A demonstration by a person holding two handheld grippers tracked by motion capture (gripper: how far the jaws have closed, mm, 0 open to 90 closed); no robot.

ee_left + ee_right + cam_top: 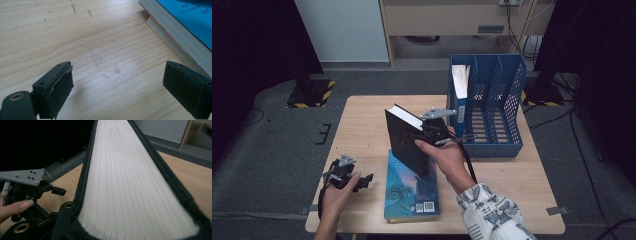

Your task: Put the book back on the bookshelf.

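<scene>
Black hardcover book (pixel 408 142) stands tilted on its lower edge above the blue paperback (pixel 412 189) that lies flat on the table (pixel 362 125), just in front of the blue file rack (pixel 492 100). The right gripper (pixel 432 131) has its jaws clamped across the book's thickness at the side facing the rack; in the right gripper view the white page block (pixel 130 182) runs away between the two black covers, with the jaws pressed on the covers at the bottom.

Judging by its thick page block, the book is heavy for a one-sided grip and will want to swing down around the jaws. Its boards look stiff, so they should take pressure without creasing, though the dark cover may be smooth and could slip. A hold deep across both covers, near the middle of the long edge, seems safest. The rack already holds one volume (pixel 460 82) in its left slot; whether the free slots are wide enough is hard to judge from here.

Well to the left of the rack, the left gripper (pixel 362 181) rests low over bare wood, jaws wide apart with nothing between them.
</scene>
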